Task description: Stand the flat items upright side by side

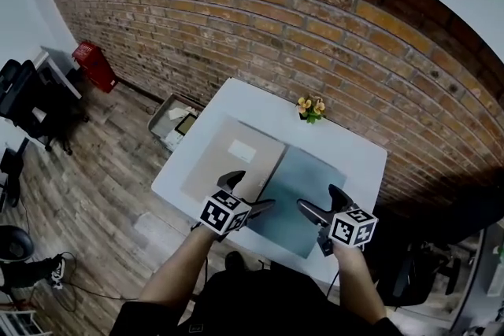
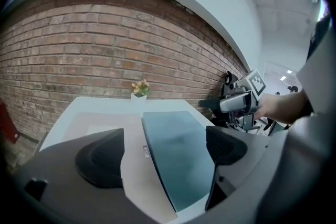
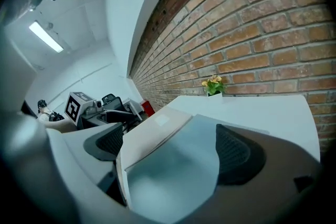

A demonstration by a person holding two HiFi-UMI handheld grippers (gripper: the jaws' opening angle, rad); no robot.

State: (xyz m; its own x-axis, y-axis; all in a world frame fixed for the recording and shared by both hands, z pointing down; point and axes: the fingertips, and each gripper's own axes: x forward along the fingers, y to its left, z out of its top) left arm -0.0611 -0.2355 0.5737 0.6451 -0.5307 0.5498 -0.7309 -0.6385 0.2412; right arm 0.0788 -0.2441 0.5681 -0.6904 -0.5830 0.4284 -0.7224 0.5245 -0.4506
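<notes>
Two flat items lie side by side on the white table [image 1: 346, 145]: a tan one with a white label [image 1: 232, 157] on the left and a grey-blue one [image 1: 303, 185] on the right. My left gripper [image 1: 250, 191] hovers open over the tan item's near right corner. My right gripper [image 1: 319, 201] is open above the grey-blue item's near part. In the left gripper view, the open left gripper [image 2: 163, 152] frames the grey-blue item [image 2: 178, 149] and the tan item [image 2: 100, 122]. The right gripper [image 3: 173, 149] looks over the grey-blue item [image 3: 173, 170] and the tan item [image 3: 157, 128].
A small pot of yellow flowers [image 1: 311, 108] stands at the table's far edge by the brick wall [image 1: 315, 35]. On the wooden floor to the left are a grey tray [image 1: 175, 122], a red container [image 1: 94, 65] and black chairs [image 1: 31, 102].
</notes>
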